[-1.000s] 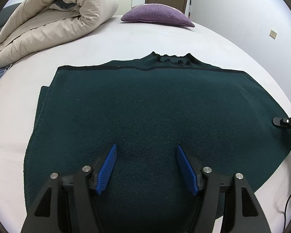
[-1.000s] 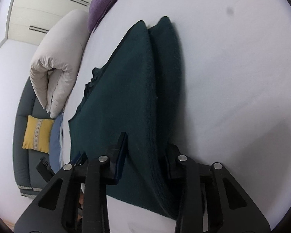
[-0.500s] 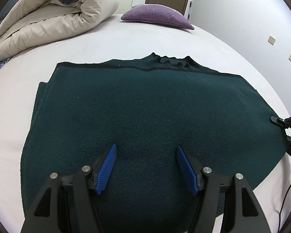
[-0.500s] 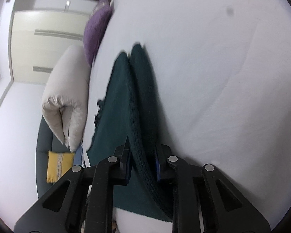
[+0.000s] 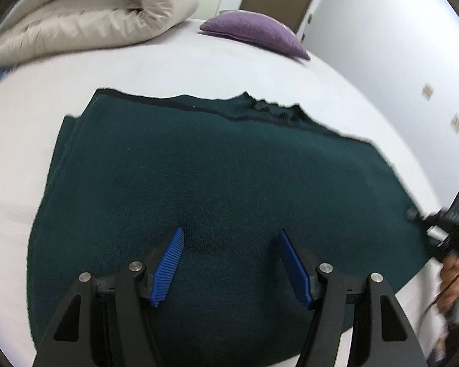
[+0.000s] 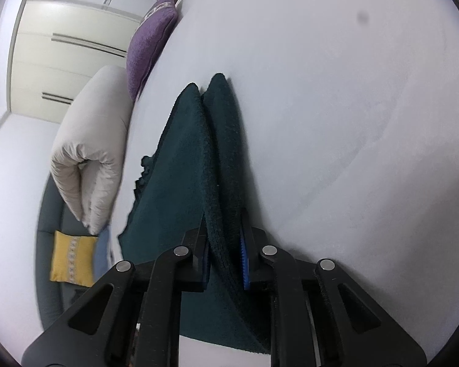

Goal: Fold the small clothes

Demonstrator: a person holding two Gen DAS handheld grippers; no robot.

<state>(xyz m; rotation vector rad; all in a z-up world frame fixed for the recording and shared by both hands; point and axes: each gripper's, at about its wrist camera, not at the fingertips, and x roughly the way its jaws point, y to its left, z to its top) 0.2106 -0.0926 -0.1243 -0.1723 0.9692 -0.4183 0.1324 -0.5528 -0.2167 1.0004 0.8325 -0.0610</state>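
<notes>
Right gripper [image 6: 225,263] pinches the sweater's [image 5: 217,183] right edge on the bed [image 5: 199,67].
Its jaws have just closed on both layers; left gripper [image 5: 229,260] hovers wide open, empty, above the near hem. Lift evenly, keeping layers together.

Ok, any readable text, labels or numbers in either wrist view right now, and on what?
None: no readable text in either view.
dark green sweater: no tag or label showing.
yellow cushion: a pale patterned band, not letters.
wall plates: blank at this sharpness.
right gripper: a small green light, no marking legible.
</notes>
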